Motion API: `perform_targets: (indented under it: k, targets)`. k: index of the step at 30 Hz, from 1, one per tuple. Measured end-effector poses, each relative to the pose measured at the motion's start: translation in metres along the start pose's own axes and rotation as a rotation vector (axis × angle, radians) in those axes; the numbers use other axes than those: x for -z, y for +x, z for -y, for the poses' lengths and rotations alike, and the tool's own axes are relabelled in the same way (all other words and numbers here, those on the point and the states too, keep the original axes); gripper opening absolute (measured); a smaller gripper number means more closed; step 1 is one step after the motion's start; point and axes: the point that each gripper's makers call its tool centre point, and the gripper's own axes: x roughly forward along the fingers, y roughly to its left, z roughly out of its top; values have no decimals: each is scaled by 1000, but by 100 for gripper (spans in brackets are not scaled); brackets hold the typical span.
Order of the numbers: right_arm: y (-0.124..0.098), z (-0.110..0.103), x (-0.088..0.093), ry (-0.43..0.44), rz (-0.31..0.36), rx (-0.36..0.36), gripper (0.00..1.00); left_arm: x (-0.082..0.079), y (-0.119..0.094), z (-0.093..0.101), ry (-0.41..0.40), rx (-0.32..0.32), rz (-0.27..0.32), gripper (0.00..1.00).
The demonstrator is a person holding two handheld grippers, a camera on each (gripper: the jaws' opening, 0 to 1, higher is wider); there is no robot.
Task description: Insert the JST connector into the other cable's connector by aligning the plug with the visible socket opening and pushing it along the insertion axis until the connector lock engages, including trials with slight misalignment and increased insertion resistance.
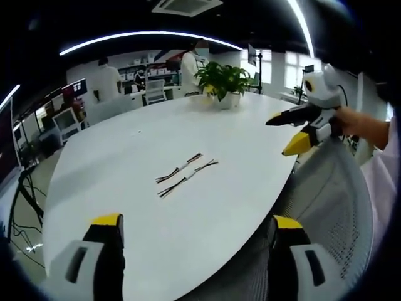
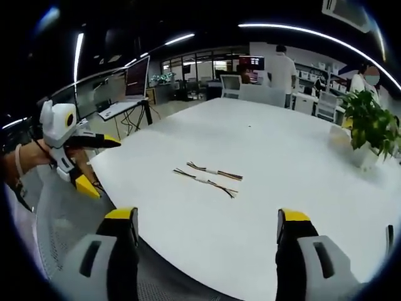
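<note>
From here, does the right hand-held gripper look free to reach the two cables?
Probably yes: the right hand-held gripper is open, and bare white table lies between it and the two cables.

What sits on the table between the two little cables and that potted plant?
Nothing: in the left gripper view, bare white table runs from the two cables to the potted plant.
</note>
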Motion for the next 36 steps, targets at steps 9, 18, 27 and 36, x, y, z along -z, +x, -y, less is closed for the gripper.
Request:
perform_targets:
  k: [9, 18, 27, 36]
  targets:
    - [-1, 5, -3, 8, 14, 21, 90, 1, 1, 2, 2, 8, -10, 94]
    - [0, 4, -1, 4, -2, 16, 90, -4, -1, 1, -25, 3, 10, 94]
    - [2, 5, -5, 37, 4, 10, 89, -7, -1, -2, -67, -3, 21, 94]
    - [6, 2, -12, 7, 7, -1, 88, -22, 0, -10, -19, -52, 55, 91]
